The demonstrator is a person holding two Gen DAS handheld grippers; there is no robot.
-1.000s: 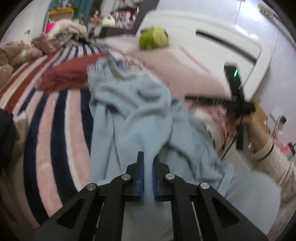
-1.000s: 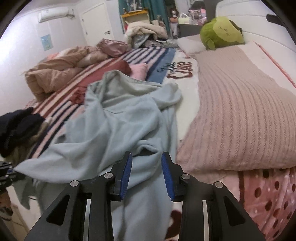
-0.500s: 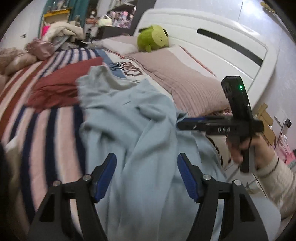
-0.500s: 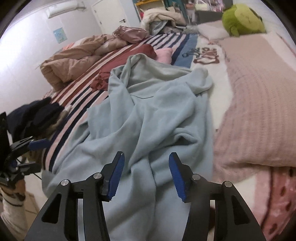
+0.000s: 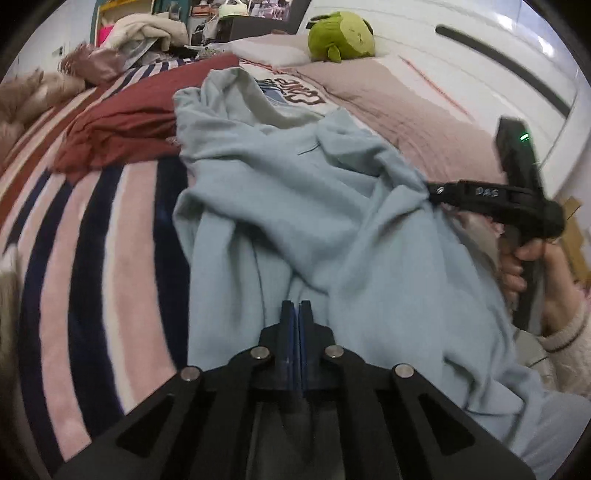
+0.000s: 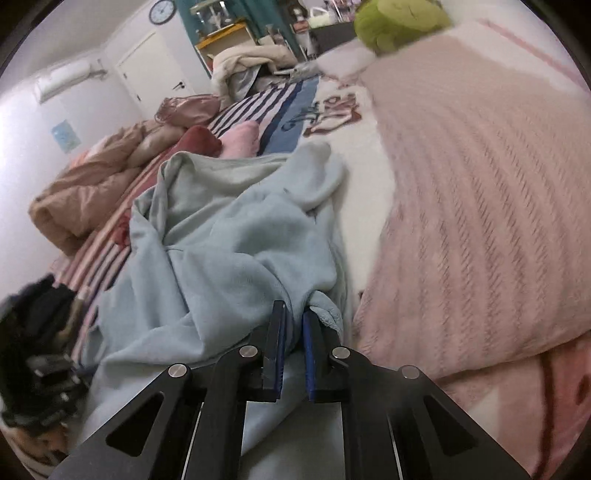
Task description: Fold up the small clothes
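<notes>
Nearest to us, in the lower middle of the left wrist view, the left gripper (image 5: 296, 314) has its blue pads pressed flat together over the near hem of the light blue garment (image 5: 295, 206); whether a thin layer of cloth is caught between them we cannot tell. In the right wrist view the right gripper (image 6: 293, 325) sits at lower centre, its jaws closing on a bunched fold of the same garment, with cloth plainly between the pads. From both grippers the garment runs away up the frame, its long axis pointing toward the upper middle, where its far end lies crumpled over the striped blanket (image 5: 92, 229) beside the dark red cloth (image 5: 118, 125). In the left view the right gripper enters from the right edge at mid-height, biting the garment's right side, so we judge the two grips to sit on opposite near corners, well apart. The coming move, as we read it, turns on drawing these apart to flatten the cloth. Farther off lie the pink knitted cover (image 6: 480, 206) and, at the top, the green plush toy (image 5: 341, 35).
</notes>
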